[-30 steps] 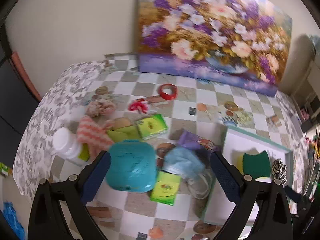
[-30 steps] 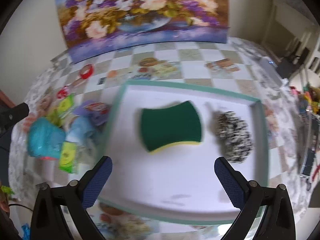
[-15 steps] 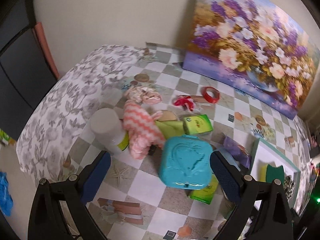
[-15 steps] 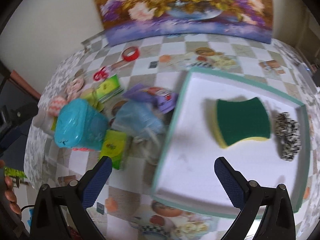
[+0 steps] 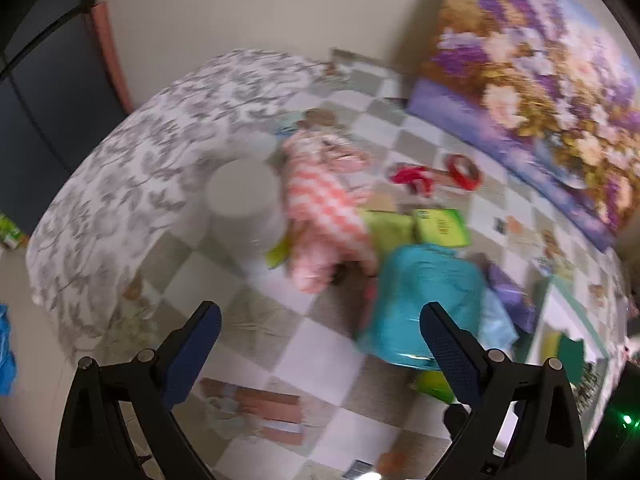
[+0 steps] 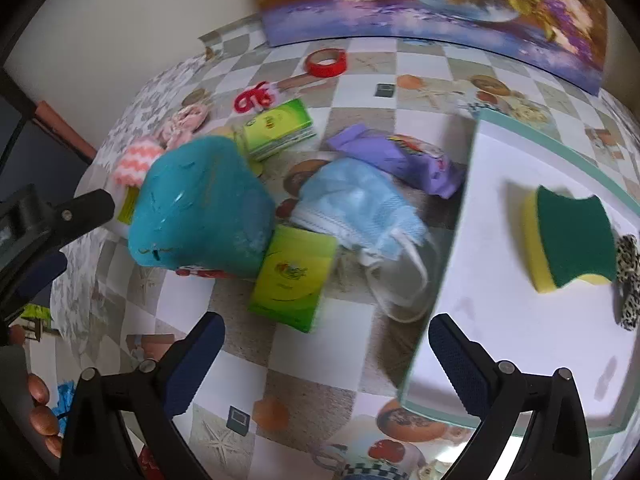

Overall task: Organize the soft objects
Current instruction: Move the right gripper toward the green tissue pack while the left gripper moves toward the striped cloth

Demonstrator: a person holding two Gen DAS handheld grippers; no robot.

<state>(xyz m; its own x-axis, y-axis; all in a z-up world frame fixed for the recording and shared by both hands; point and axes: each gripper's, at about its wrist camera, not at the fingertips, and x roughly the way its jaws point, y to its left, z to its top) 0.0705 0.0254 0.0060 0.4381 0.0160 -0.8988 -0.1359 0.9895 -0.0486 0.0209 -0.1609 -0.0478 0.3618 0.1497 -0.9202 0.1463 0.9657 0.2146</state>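
Clutter is lying heaped on the checked tablecloth (image 6: pixel 340 68) left of a white tray (image 6: pixel 472 320), which is already holding a green-and-yellow sponge (image 6: pixel 572 240) and a spotted scrunchie (image 6: pixel 628 276). The right gripper (image 6: pixel 326 360) is hovering with jaws spread wide and empty, just short of a green tissue pack (image 6: pixel 294 276); a pale blue face mask (image 6: pixel 360 208) is lying just beyond that pack, its loops trailing toward the tray wall, with a purple packet (image 6: pixel 400 160) behind it. The left gripper (image 5: pixel 320 344) is likewise gaping and holding nothing above bare cloth; a pink striped cloth (image 5: pixel 324 220) is lying ahead of it, beside a white bottle (image 5: pixel 244 204), and a teal container (image 5: pixel 424 304) is sitting close by its right finger. Judged from this layout, the step in hand is selecting the next soft item. Doing it well is likely meaning descending squarely over the bulk of the mask or cloth, pinching fabric rather than a loop, and avoiding nudging the hard container. This left view is blurring, so fine detail is uncertain.
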